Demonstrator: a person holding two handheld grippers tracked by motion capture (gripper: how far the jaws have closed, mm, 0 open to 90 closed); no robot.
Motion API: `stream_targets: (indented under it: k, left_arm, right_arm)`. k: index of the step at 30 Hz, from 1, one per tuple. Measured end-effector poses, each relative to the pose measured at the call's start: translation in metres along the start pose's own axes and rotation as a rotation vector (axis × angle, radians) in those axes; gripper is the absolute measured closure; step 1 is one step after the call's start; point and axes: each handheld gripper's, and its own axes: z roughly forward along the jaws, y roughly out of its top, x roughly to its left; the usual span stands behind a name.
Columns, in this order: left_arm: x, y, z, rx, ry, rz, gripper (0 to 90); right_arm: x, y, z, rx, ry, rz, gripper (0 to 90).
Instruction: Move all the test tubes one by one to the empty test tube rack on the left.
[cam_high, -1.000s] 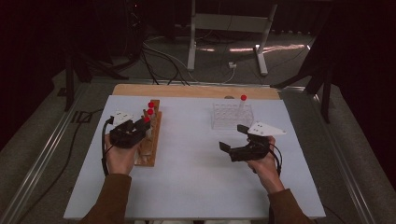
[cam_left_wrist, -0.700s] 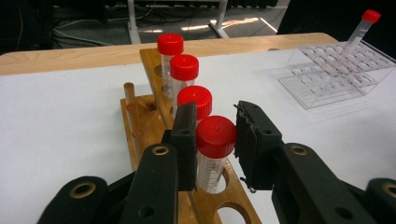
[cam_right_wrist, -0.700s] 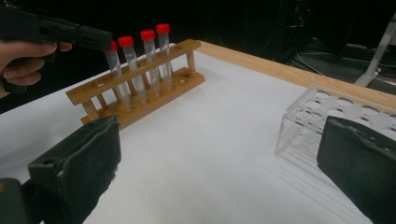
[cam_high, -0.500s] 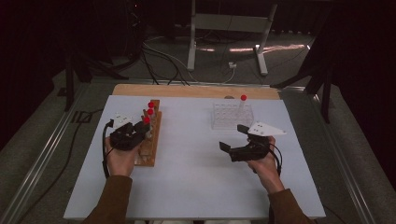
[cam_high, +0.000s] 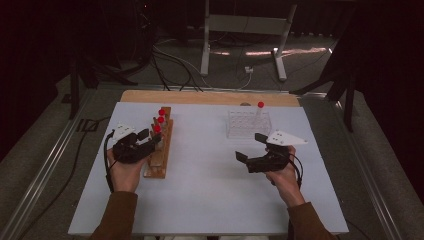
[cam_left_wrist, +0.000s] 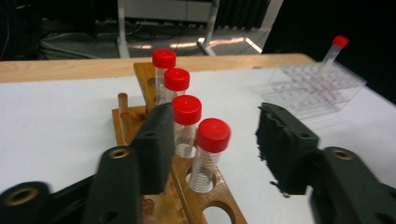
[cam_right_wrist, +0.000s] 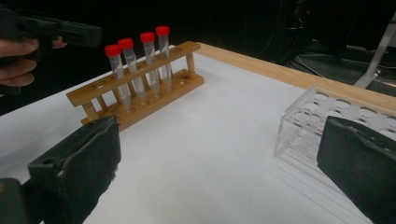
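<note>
1. While the left gripper hangs over the near end of the wooden rack at nine o'clock on the table, its jaws stand partly apart, astride the nearest red-capped tube without pressing it.
2. That tube sits upright in its hole, first of four in a row; the spread looks chosen to slip past the cap and close on the tube.
3. At three o'clock the right gripper rests low, jaws wide and empty, aimed across the table toward the rack.
4. It probably waits there to leave the left hand room.
5. Behind it, at one o'clock, the clear rack holds one capped tube, likely where the others are bound.
6. Against the earlier frame, the left jaws were pinched together; they have just been opening, and the tube is now between them.
7. Both hands are about where they were.
8. All four tubes remain in the wooden rack, none lifted.
</note>
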Motion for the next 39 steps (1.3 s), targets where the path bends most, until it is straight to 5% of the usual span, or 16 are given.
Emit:
stream_targets:
  k: [5,10,14,21,31,39]
  left_arm:
    - [0.003,-0.003,-0.014,-0.055,-0.016,-0.02,35.8]
    - [0.003,-0.006,-0.028,-0.095,0.012,-0.013,19.8]
    - [0.003,-0.012,-0.037,-0.135,0.02,-0.018,15.9]
    - [0.003,-0.021,-0.039,-0.14,0.049,-0.015,1.5]
    - [0.0,-0.026,-0.041,-0.113,0.034,0.011,0.5]
    - [-0.003,-0.025,-0.043,-0.12,0.037,0.022,0.5]
  right_arm:
    - [-0.001,0.0,-0.001,-0.004,-0.002,0.003,0.0]
    - [-0.001,0.001,-0.002,-0.008,-0.005,0.003,0.0]
    - [-0.001,0.001,-0.002,-0.016,-0.008,-0.001,0.0]
    - [-0.004,0.005,-0.008,-0.038,-0.029,0.0,0.0]
    - [-0.024,0.016,-0.016,-0.089,-0.109,0.014,0.0]
    - [-0.044,0.02,-0.004,-0.07,-0.174,0.026,0.0]
